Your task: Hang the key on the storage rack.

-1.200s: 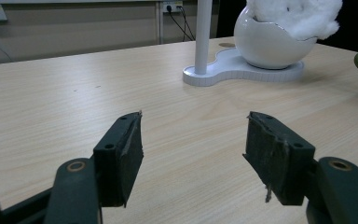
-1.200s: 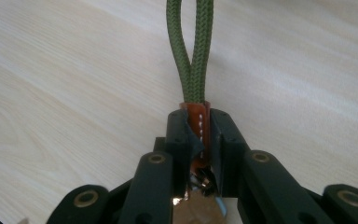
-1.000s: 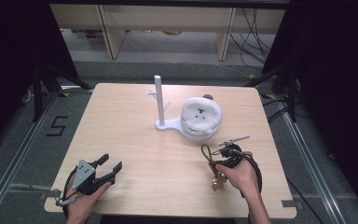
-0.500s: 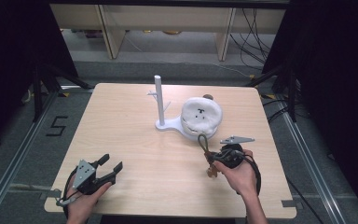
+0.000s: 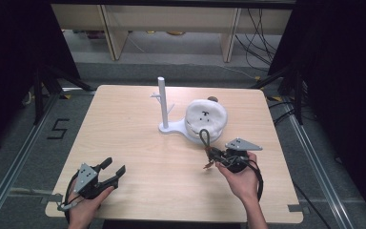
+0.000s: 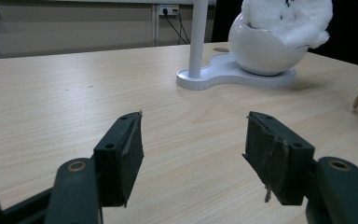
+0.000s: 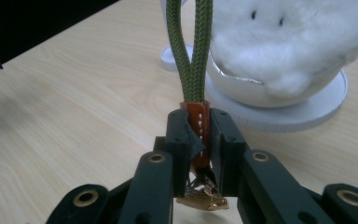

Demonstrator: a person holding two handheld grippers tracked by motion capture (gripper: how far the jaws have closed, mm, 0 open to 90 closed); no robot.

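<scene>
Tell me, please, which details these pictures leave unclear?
- Right gripper view: the green cord loop is cut off by the top edge; the gold clasp sits partly behind the jaws.
- High view: the brown object behind the white plush is mostly hidden.
- Left gripper view: the stand's post is cropped.

Showing pale wood grain across the table (image 5: 124,124). Standing white on it, a post stand (image 5: 163,102) and its bowl (image 6: 261,51); beside the post, a fluffy white plush (image 7: 298,42) wearing small black dots. Hanging olive-green, a cord loop (image 7: 189,46) with an orange stitched tab (image 7: 198,121) and gold clasp (image 7: 203,201), between black jaws.
</scene>
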